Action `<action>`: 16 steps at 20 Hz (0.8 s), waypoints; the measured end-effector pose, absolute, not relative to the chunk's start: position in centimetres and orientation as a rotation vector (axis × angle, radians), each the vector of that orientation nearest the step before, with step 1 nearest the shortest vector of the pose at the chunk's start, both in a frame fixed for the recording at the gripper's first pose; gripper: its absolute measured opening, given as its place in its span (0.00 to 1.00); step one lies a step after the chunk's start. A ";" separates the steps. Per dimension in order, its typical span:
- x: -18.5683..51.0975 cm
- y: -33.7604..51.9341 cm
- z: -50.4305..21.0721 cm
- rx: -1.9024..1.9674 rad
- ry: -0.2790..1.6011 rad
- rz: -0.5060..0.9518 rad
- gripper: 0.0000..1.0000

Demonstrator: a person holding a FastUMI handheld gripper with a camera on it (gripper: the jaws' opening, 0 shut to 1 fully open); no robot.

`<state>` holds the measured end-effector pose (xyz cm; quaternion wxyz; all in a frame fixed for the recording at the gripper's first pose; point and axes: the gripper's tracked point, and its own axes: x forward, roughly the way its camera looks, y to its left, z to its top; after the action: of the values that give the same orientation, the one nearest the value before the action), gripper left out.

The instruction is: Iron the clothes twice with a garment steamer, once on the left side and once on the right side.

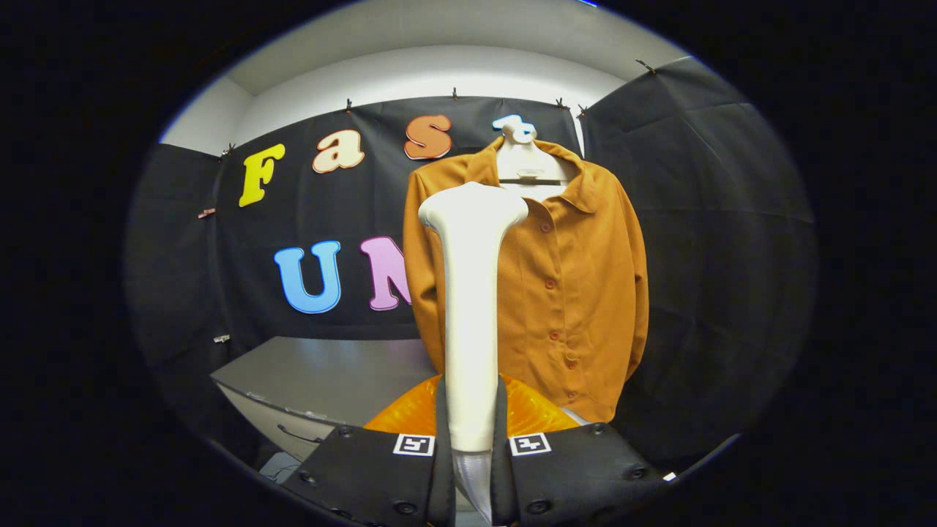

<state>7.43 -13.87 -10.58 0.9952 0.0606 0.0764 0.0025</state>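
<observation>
Gripper view
Gripper point(471, 446): two black fingers point(366, 476) with square black-and-white markers on top, closed in from both sides on the handle of the garment steamer
Garment steamer point(471, 293): white, upright, its slim handle clamped between the fingers and rising straight ahead of them; the wider head at the top leans a little to the left and stands before the upper left of the shirt
Lower handle: a grey translucent part of the steamer runs down between the fingers, below the white body
Shirt point(578, 293): orange-brown, buttoned down the front, collar open, hung on a white hanger point(528, 161) beyond the fingers and the steamer; whether the steamer head touches the cloth cannot be told
Orange object point(531, 413): glossy, rounded, just ahead of the fingers, behind the steamer handle and below the shirt's hem
Cabinet point(322, 380): grey top with a drawer handle on its front, to the left of the shirt, beyond the left finger
</observation>
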 end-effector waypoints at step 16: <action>8.5 -0.8 -2.0 0.084 0.043 0.118 0.22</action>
<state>8.47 -0.75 -2.03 0.9971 0.0421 0.0216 0.0590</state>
